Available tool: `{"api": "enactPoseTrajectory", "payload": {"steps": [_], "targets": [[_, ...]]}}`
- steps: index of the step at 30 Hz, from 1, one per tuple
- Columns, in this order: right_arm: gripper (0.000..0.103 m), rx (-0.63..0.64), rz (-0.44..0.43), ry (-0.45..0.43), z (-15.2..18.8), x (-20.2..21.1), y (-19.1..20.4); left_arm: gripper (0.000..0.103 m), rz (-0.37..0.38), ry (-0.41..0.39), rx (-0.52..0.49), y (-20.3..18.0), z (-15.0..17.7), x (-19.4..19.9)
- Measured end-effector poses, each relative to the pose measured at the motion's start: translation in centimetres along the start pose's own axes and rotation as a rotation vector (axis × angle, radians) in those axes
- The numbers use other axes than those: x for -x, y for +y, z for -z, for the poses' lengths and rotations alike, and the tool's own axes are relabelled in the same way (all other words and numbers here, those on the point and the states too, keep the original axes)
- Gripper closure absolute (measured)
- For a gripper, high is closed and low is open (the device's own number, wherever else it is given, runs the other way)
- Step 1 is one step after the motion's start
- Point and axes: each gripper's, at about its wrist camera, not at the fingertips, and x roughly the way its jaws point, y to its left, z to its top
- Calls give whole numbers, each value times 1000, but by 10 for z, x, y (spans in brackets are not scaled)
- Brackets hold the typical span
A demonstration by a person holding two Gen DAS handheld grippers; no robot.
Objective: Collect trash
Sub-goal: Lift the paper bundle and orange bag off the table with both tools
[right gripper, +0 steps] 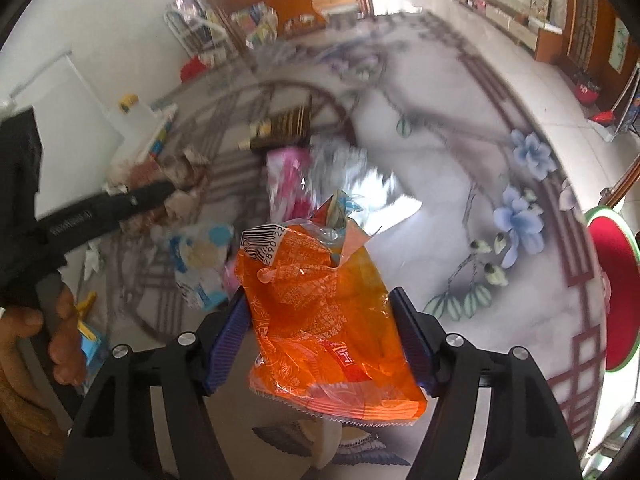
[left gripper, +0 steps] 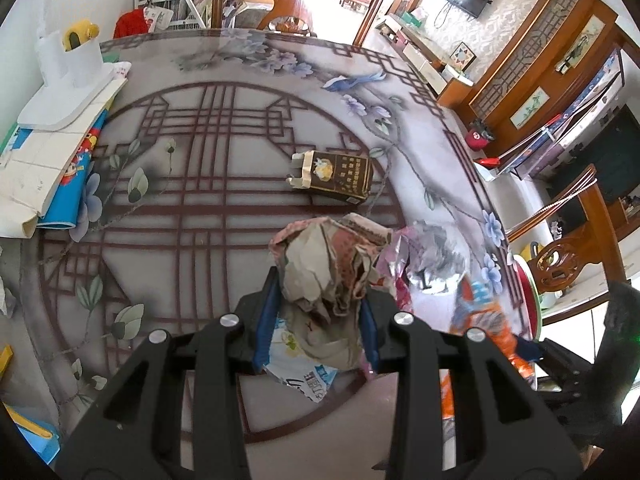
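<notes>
1. Right gripper: its jaws are closing on an orange wrapper, which is being held above the table. The thin film is bulging between the blue pads; it is likely to slide out if the grip is loosened, or to tear along its serrated bottom edge.
2. Left gripper: its jaws are clamping a crumpled paper wad. The wad is springy and irregular, so part of it may be working loose. Whether the blue-and-white wrapper just below the jaws is also caught or only lying on the table cannot be told.
3. The person's hand, near left in the right wrist view, is holding the left gripper's handle. The two grippers are working close together, so they risk colliding as either one is swung away.
4. A pink and silver wrapper is lying on the table just right of the wad, apparently touching it. A careless lift may be dragging it along, or pushing it toward the right edge of the table.
5. Farther off, a brown carton is lying on its side with its flap open; it is still to be collected.
6. At the far left, a stack of papers and books is resting by the wall. It may be mistaken for trash.
7. The right wrist view is blurring with motion, so distant positions there are uncertain.
</notes>
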Motion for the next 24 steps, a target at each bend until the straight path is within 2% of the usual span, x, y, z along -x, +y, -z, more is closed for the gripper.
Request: {"api": "enactPoseTrajectory", "payload": {"steps": [4,10,24], "targets": [[35,-33,-7,-54,-2,16,-6,69,3,-43,1,-4,0,11],[35,-66,0,-124,-2,38,-16,69,13,-46,-15,-14,4,15],[35,-129,0,-149,15,56,-42,69,35,-42,-65,-48,16,18]]}}
